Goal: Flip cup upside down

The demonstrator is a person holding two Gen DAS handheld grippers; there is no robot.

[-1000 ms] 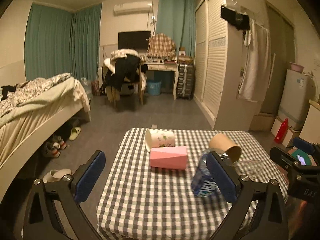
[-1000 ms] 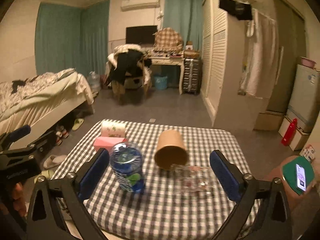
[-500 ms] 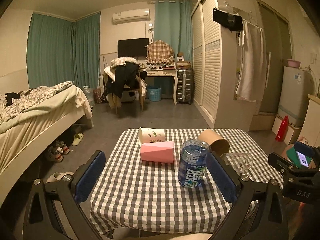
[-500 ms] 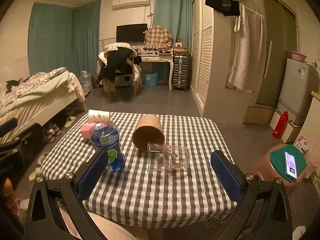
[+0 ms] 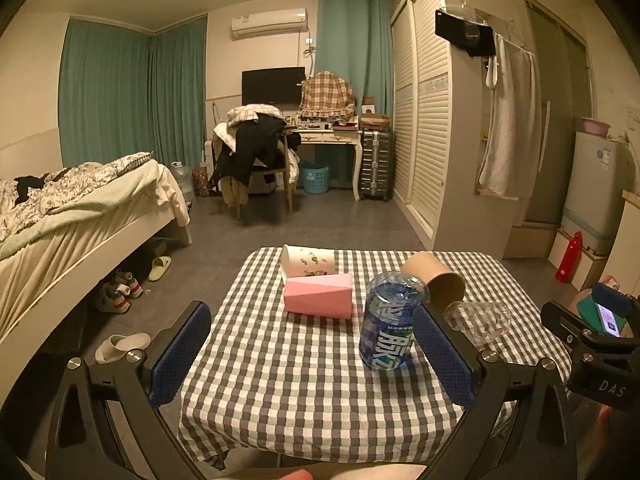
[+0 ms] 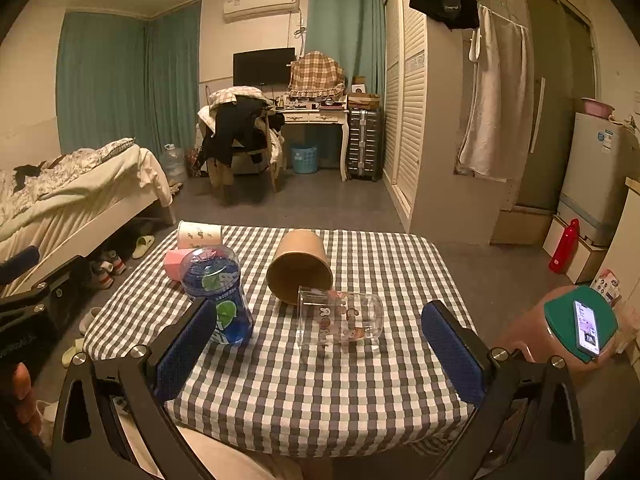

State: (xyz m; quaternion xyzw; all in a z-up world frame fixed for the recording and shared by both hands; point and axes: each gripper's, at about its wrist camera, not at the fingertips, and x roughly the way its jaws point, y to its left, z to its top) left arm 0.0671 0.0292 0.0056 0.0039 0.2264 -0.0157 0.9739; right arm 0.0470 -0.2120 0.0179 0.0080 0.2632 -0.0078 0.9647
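Observation:
Several cups sit on a checkered table (image 5: 304,392) (image 6: 320,400). A clear glass cup (image 6: 340,322) (image 5: 480,320) lies on its side. A brown paper cup (image 6: 299,266) (image 5: 436,278) lies on its side behind it. A pink cup (image 5: 319,295) (image 6: 174,264) and a white printed paper cup (image 5: 307,262) (image 6: 199,235) also lie on their sides. A blue plastic cup (image 5: 388,320) (image 6: 216,294) stands upside down. My left gripper (image 5: 312,356) and right gripper (image 6: 320,352) are both open and empty, held back over the table's near edge.
A bed (image 5: 68,216) stands to the left with shoes under it. A wardrobe (image 5: 436,140) and a fridge (image 6: 596,168) are to the right. A stool with a green lid and a phone (image 6: 580,324) stands by the table's right side.
Both grippers have pulled back and risen from the table, so the whole table shows. Both stay open. The cups have not moved.

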